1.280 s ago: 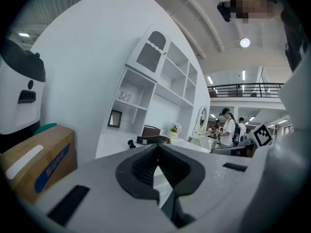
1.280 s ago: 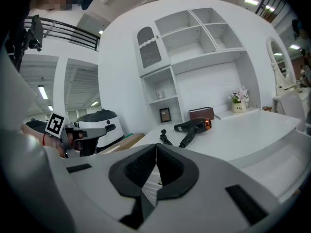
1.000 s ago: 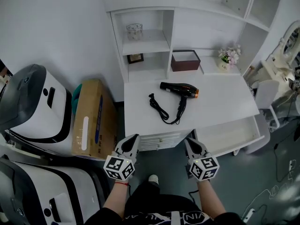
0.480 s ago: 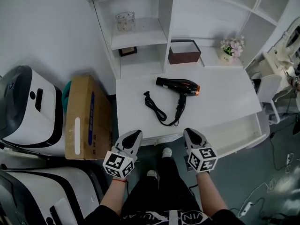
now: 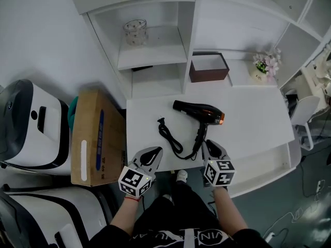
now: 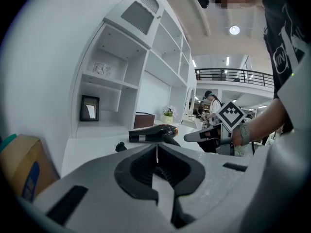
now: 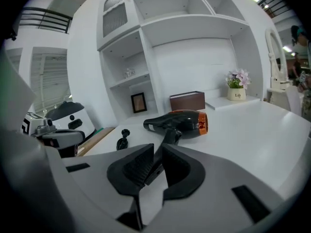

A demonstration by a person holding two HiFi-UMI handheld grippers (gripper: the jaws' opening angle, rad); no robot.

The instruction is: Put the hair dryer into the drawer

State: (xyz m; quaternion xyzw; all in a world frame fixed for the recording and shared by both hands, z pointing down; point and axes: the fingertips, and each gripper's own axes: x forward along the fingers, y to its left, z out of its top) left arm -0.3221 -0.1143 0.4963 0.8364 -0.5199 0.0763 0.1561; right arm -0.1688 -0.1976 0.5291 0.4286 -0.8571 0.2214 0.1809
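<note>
A black hair dryer (image 5: pixel 201 112) is lying on its side on the white desk (image 5: pixel 253 123), its cord (image 5: pixel 168 137) curling off to the left. The open drawer (image 5: pixel 266 161) is sticking out below the desk's right front edge. The left gripper (image 5: pixel 154 151) is hovering at the front edge, jaws pressed together on nothing. The right gripper (image 5: pixel 211 144) is pointing at the dryer's handle; its jaws have just been opening to a narrow slit, the handle end showing in the gap, ungripped

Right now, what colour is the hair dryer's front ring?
Orange ring, clearest in the right gripper view.
</note>
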